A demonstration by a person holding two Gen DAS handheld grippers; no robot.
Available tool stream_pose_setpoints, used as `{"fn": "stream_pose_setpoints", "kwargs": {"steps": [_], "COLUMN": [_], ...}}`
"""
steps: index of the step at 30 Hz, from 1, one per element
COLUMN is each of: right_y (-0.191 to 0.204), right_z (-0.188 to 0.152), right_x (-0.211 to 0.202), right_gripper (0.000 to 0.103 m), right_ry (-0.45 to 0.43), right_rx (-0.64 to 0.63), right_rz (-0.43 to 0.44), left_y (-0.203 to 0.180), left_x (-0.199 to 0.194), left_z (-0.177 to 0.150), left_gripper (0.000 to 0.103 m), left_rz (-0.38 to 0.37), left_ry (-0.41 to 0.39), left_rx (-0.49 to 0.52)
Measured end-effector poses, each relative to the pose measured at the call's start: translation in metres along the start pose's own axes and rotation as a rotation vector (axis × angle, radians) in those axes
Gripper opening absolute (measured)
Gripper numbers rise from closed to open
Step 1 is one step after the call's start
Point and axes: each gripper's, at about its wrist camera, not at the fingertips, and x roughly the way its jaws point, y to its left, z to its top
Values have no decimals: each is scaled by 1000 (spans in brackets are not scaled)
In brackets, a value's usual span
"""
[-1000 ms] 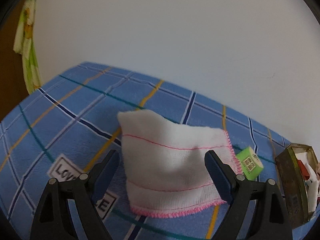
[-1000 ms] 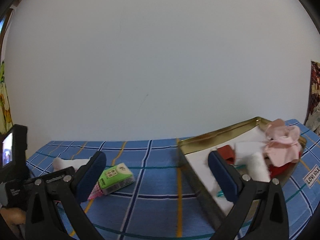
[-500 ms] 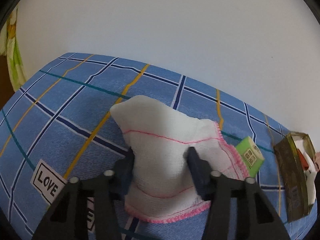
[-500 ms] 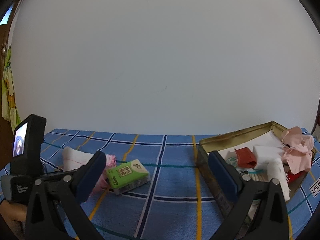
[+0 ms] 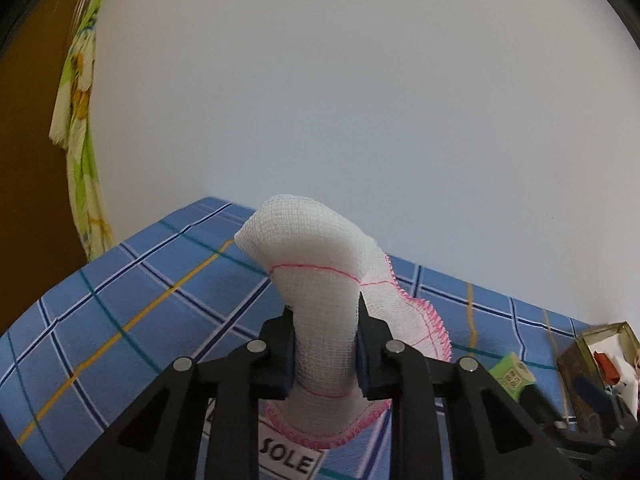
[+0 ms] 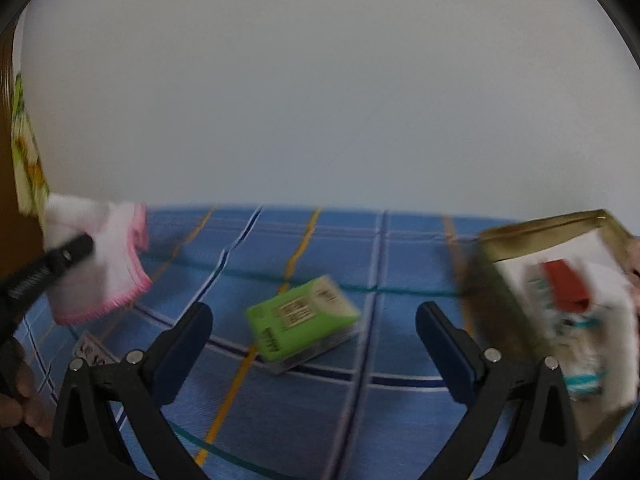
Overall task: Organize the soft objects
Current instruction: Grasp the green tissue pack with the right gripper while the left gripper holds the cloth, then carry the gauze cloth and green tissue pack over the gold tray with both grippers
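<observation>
1. Gripping the white gauze cloth with the pink stitched edge, the left gripper has its jaws closed tight on a bunched fold in the middle; the cloth's upper part stands above the fingers and its hem droops toward the blue plaid tablecloth. It looks lifted clear, which makes this the carrying step.
2. Further right, a green tissue pack lies flat on the tablecloth, untouched.
3. The right gripper hovers wide open and holds nothing, with the pack lying between its fingers in that blurred view.
4. At the far right sits the gold tin, already holding a red item and white folded things.
5. Next, I'd guess, the cloth must travel across to the tin and be released over a free spot, without snagging the rim.
</observation>
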Motion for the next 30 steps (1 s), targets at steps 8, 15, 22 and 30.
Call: {"fn": "stream_pose_setpoints", "kwargs": {"steps": [8, 15, 22, 30], "right_y": [6, -17, -18, -28], "right_z": [9, 12, 9, 10], "right_x": [45, 76, 62, 10], "right_gripper": [103, 94, 74, 74], "right_ry": [144, 296, 266, 21], "right_rx": [-250, -169, -190, -191], "right_rz": [-29, 28, 57, -57], "left_y": [10, 9, -5, -18], "left_x": [11, 13, 14, -1], "left_z": [0, -3, -11, -15], "left_gripper": [26, 26, 26, 26], "left_rz": [32, 64, 89, 56], "left_ry": [58, 60, 50, -40], "left_rx": [-35, -21, 31, 75]}}
